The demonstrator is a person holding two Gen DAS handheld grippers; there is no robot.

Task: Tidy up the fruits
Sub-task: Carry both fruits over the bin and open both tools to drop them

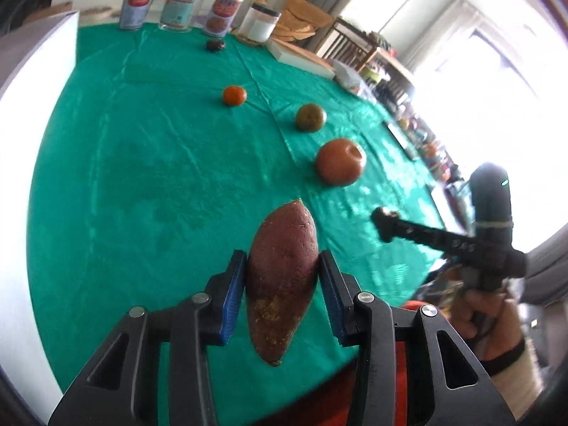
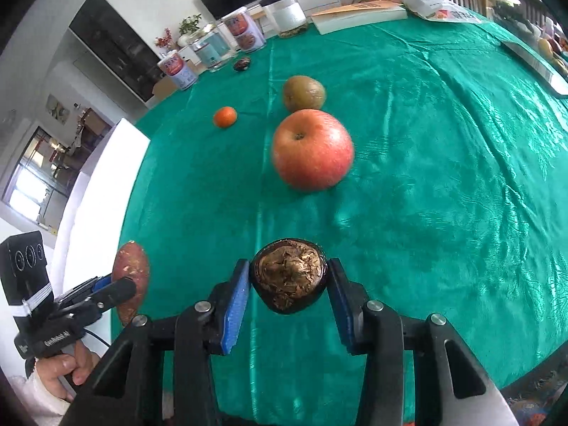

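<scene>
My left gripper (image 1: 283,277) is shut on a purple-red sweet potato (image 1: 282,277) and holds it above the green tablecloth's near edge. It also shows in the right wrist view (image 2: 130,277) at the lower left. My right gripper (image 2: 288,285) is shut on a dark round fruit with a brown dried top (image 2: 288,277), above the cloth. In front of it lie a red apple (image 2: 312,149), a green-brown pear (image 2: 304,93) and a small orange (image 2: 225,116). The left wrist view shows the same apple (image 1: 340,161), pear (image 1: 311,117) and orange (image 1: 234,95).
The table wears a green cloth (image 2: 443,177). Cans and jars (image 2: 245,32) stand along the far edge, with a small dark fruit (image 2: 242,63) before them. A white box (image 2: 358,16) and a snack bag (image 2: 440,9) lie at the far right. A white wall (image 2: 103,184) runs along the left.
</scene>
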